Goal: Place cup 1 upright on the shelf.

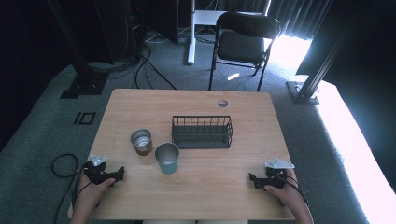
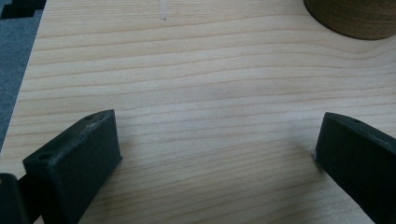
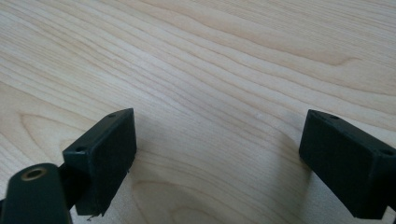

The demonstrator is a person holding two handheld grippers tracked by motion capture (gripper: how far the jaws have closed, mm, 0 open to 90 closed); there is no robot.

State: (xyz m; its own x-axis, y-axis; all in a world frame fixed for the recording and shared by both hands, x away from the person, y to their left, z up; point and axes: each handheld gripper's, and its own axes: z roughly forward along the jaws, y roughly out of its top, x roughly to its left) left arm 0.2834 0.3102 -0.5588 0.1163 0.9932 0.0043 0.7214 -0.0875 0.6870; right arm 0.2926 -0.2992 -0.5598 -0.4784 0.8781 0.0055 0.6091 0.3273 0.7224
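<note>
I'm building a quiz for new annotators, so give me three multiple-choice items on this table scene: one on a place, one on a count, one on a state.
1. Where does the wire basket stand relative to the teal cup?
A. Behind it, to the right
B. In front of it
C. Under it

2. How many cups are on the table?
A. One
B. Two
C. Four

3. How is the left gripper?
A. Shut on a cup
B. Shut on nothing
C. Open

Key: 1 A, the basket sits farther from the person and rightward. 2 B, the teal cup and a brown cup. 3 C, its jaws stand wide apart over bare wood.
</note>
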